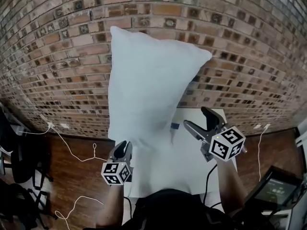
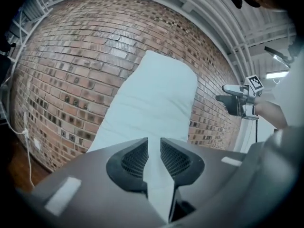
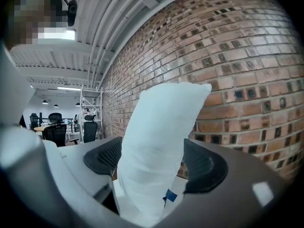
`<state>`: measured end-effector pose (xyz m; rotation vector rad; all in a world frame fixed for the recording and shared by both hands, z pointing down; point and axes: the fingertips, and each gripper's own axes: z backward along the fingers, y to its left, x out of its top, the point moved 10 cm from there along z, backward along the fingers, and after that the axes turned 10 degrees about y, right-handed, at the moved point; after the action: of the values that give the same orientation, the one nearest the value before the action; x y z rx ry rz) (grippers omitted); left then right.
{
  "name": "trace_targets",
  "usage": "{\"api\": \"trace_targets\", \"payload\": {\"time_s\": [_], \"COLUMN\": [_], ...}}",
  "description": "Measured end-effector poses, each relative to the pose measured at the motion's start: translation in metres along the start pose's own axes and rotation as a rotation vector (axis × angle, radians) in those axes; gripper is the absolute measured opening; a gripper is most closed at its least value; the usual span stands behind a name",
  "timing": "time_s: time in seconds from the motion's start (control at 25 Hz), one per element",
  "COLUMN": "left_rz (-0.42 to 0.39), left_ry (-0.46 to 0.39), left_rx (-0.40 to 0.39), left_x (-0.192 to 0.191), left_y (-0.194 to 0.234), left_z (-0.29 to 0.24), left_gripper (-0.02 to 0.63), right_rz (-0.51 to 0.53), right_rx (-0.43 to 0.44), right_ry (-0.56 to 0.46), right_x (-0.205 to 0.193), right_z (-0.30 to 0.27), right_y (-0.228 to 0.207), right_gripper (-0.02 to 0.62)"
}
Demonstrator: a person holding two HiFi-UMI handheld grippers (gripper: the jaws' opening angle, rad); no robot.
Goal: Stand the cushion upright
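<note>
White and plump, the cushion (image 1: 148, 90) stands on end on the pale bench (image 1: 192, 164), its top corner leaning to the right in front of the brick wall (image 1: 57, 56). The left gripper (image 1: 122, 148) is at its lower left edge, fingers (image 2: 130, 163) drawn close and pinching a thin fold of the fabric. The right gripper (image 1: 195, 117) is just beside the cushion's right side, near its base. Its fingers (image 3: 204, 165) are spread wide with the cushion's narrow edge showing between them, and brick is visible in the gap on one side. A small blue tag (image 1: 175, 126) shows at the cushion's foot.
</note>
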<state>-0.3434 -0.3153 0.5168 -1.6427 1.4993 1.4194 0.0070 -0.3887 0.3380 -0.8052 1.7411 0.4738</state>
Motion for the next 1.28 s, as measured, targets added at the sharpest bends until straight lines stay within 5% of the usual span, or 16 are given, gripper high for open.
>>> {"api": "trace_targets", "payload": {"time_s": [0.32,0.4,0.76,1.28], "left_rz": [-0.102,-0.077,-0.133,-0.170], "left_ry": [-0.027,-0.055,-0.112,-0.155], "left_rx": [-0.035,-0.063,-0.078,-0.052], "left_x": [0.012,0.012,0.027,0.015], "left_y": [-0.016,-0.021,-0.049,-0.145], "left_z": [0.006,0.021,0.053,0.139], "left_gripper": [0.097,0.003,0.003,0.003], "right_rz": [-0.068,-0.091,-0.136,-0.087], "right_rx": [-0.007,-0.008,-0.055,0.010], "right_ry": [-0.037,-0.025,-0.101,-0.110], "right_x": [-0.028,-0.037,-0.065,-0.099], "right_z": [0.006,0.019,0.067,0.189], "right_y": [0.012,0.017,0.027,0.071], "right_gripper": [0.406,0.385,0.063,0.008]}}
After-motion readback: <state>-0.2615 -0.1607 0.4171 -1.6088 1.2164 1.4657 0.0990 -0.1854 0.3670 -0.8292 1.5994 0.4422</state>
